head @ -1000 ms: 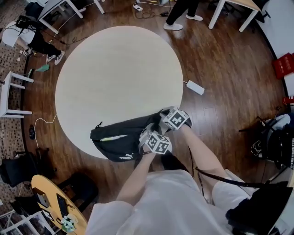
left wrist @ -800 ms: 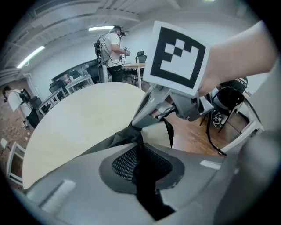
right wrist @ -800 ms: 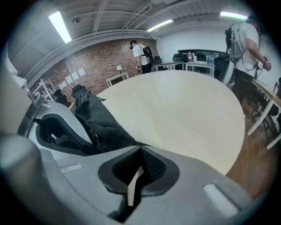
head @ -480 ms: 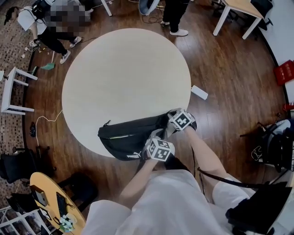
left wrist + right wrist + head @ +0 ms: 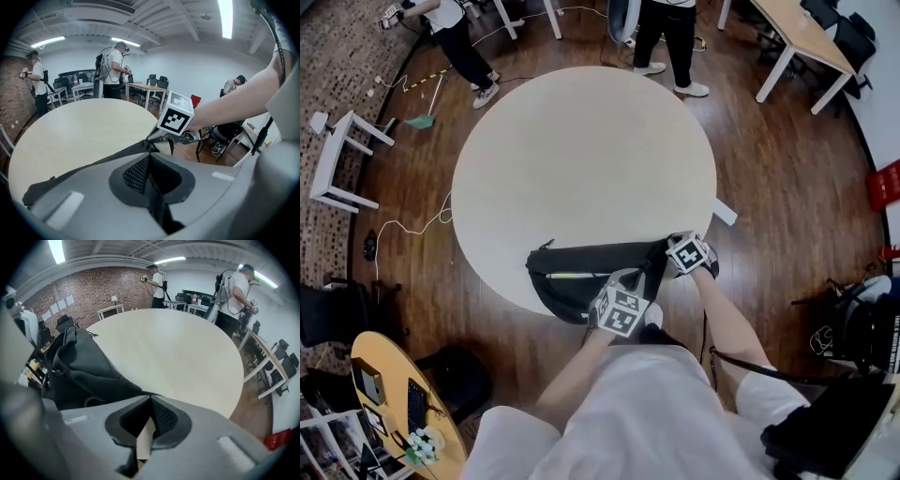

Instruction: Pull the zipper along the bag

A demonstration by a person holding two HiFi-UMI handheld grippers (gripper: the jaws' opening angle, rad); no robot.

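A black sling bag (image 5: 577, 274) lies at the near edge of the round beige table (image 5: 581, 159). My right gripper (image 5: 667, 253) is shut on the bag's right end, and in the left gripper view its jaws pinch the black fabric (image 5: 152, 143). My left gripper (image 5: 607, 286) is at the bag's near edge, jaws shut on a fold of the bag. A taut dark strip of bag (image 5: 93, 164) runs leftward from my left gripper (image 5: 149, 153). Whether the zipper pull is in the grip is hidden. The bag (image 5: 79, 366) bulges to the left of my right gripper (image 5: 151, 398).
Two people stand beyond the table's far edge (image 5: 666, 37) (image 5: 459, 37). A white stool (image 5: 342, 164) is at the left and wooden desks (image 5: 802, 37) at the back right. A small white box (image 5: 724, 212) lies on the floor by the table. A small round desk (image 5: 394, 394) is near left.
My left gripper has drawn away from the right one, toward me and upward, with the bag's near edge rising and stretching. The right gripper has stayed on the bag's right end.
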